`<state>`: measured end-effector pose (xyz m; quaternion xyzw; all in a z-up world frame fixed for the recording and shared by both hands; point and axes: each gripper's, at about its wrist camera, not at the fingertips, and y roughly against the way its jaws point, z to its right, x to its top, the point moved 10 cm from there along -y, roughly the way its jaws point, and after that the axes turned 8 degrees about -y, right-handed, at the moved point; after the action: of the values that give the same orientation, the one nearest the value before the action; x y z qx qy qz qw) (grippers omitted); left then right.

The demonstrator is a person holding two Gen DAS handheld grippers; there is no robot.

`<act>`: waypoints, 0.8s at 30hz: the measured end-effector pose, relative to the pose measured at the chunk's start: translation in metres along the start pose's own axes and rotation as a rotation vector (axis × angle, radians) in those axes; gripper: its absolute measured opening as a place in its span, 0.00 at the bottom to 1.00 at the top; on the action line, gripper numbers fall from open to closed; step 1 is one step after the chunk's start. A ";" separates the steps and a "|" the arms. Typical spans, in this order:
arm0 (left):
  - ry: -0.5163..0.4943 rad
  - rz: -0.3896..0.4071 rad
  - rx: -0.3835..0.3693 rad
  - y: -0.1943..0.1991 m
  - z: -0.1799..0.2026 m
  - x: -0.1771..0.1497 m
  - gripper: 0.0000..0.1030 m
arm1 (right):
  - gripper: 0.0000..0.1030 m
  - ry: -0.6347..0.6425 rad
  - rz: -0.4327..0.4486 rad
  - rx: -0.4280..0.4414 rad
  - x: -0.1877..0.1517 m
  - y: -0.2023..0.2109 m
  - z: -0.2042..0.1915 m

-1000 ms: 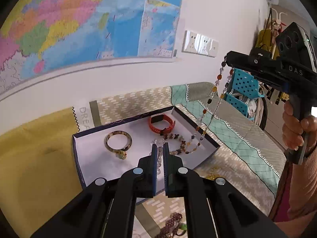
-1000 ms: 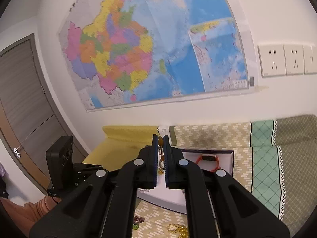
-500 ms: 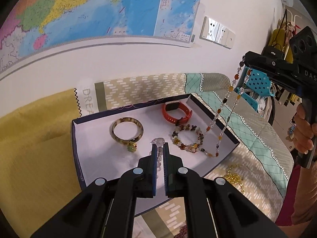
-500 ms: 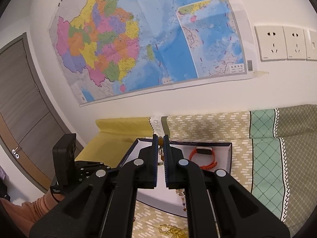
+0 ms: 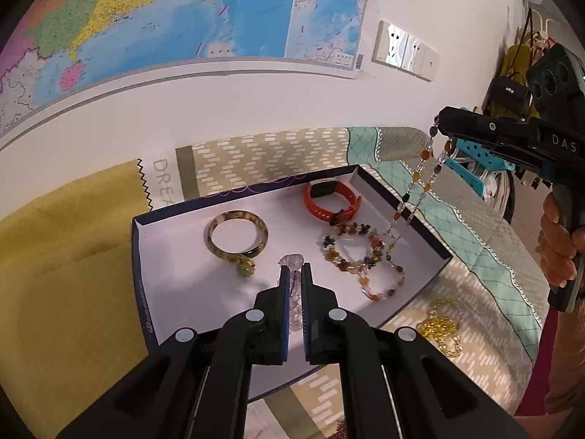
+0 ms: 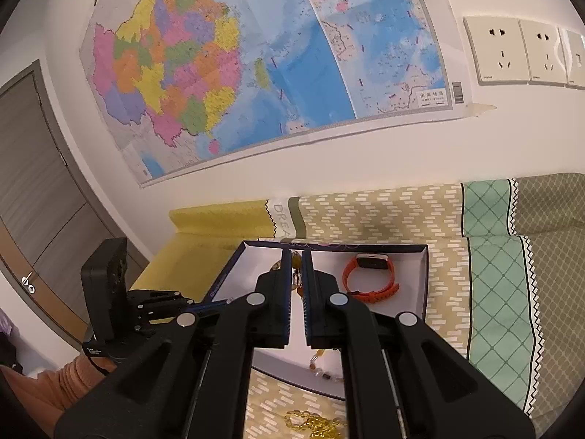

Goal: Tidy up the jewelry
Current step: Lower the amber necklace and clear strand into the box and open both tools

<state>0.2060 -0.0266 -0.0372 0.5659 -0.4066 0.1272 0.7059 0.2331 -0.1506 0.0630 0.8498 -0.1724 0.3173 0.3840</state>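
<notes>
A shallow white box with dark rim [image 5: 140,256] lies on the patterned cloth. In it are an amber bangle [image 5: 237,234], an orange watch band [image 5: 331,197] and a beaded bracelet [image 5: 351,248]. My left gripper [image 5: 296,269] is shut on a clear bead string [image 5: 291,260] over the box's front half. My right gripper [image 5: 440,124] is shut on a long beaded necklace [image 5: 416,183]; it hangs down with its lower end coiled in the box's right side. In the right wrist view the right gripper [image 6: 297,256] pinches the necklace's beads above the box [image 6: 424,278].
A gold chain [image 5: 440,323] lies on the cloth right of the box, also in the right wrist view [image 6: 314,424]. Dark beads [image 5: 342,430] lie at the bottom edge. A map and sockets [image 6: 519,51] hang on the wall behind. A door [image 6: 33,197] stands left.
The right gripper has lowered and more of the necklace has settled into the box. The left gripper has moved forward over the box, still shut on the clear beads.
</notes>
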 end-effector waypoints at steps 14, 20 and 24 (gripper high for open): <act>0.036 -0.040 0.025 -0.018 -0.017 -0.007 0.04 | 0.06 -0.016 -0.047 -0.054 -0.012 -0.027 0.025; 0.044 -0.052 0.041 -0.026 -0.023 -0.008 0.03 | 0.06 -0.024 -0.069 -0.077 -0.018 -0.037 0.036; 0.051 -0.067 0.044 -0.030 -0.026 -0.011 0.03 | 0.06 -0.025 -0.092 -0.088 -0.024 -0.046 0.041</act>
<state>0.2296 -0.0096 -0.0666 0.5910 -0.3665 0.1269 0.7074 0.2565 -0.1509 0.0018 0.8431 -0.1518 0.2809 0.4328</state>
